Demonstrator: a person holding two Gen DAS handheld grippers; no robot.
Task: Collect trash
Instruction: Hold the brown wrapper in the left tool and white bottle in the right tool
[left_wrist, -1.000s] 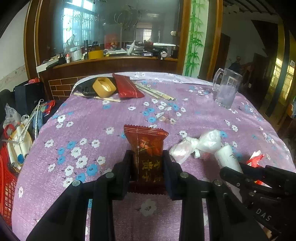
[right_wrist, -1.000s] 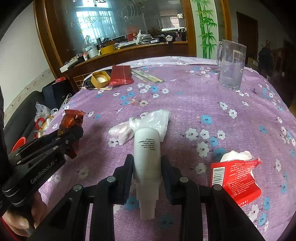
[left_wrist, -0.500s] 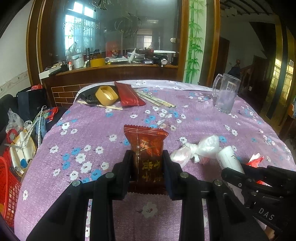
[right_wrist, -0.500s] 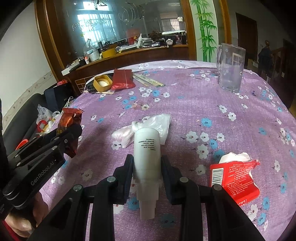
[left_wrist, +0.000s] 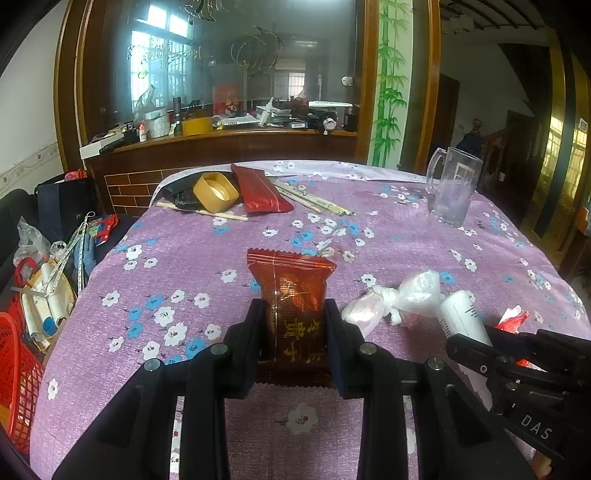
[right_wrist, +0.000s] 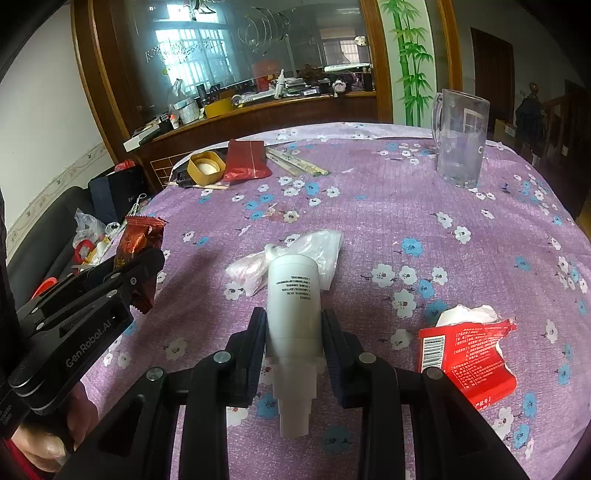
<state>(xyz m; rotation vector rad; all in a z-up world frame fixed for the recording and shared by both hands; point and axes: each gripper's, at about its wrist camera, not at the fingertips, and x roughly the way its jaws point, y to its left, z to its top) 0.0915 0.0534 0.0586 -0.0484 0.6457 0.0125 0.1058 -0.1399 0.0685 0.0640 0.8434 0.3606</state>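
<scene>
My left gripper (left_wrist: 293, 321) is shut on a brown-red snack wrapper (left_wrist: 293, 295) and holds it above the purple flowered tablecloth (left_wrist: 221, 251). My right gripper (right_wrist: 293, 325) is shut on a white plastic bottle (right_wrist: 293, 295), also held above the cloth. In the right wrist view the left gripper (right_wrist: 147, 266) with the wrapper (right_wrist: 138, 240) is at the left. In the left wrist view the right gripper (left_wrist: 465, 341) with the bottle (left_wrist: 461, 317) is at the right. A crumpled clear plastic bag (right_wrist: 314, 247) lies just beyond the bottle. A torn red carton (right_wrist: 469, 354) lies at the right.
A glass mug (right_wrist: 460, 140) stands at the far right. A yellow tape roll (right_wrist: 206, 168), a red packet (right_wrist: 245, 160) and chopsticks (right_wrist: 295, 162) lie at the far edge. A red basket (left_wrist: 18, 362) with clutter sits off the table's left side. A wooden counter (left_wrist: 221, 147) is behind.
Both grippers have risen slightly and pulled back with their loads; the table looks a little lower and farther. Both grips are unchanged.
</scene>
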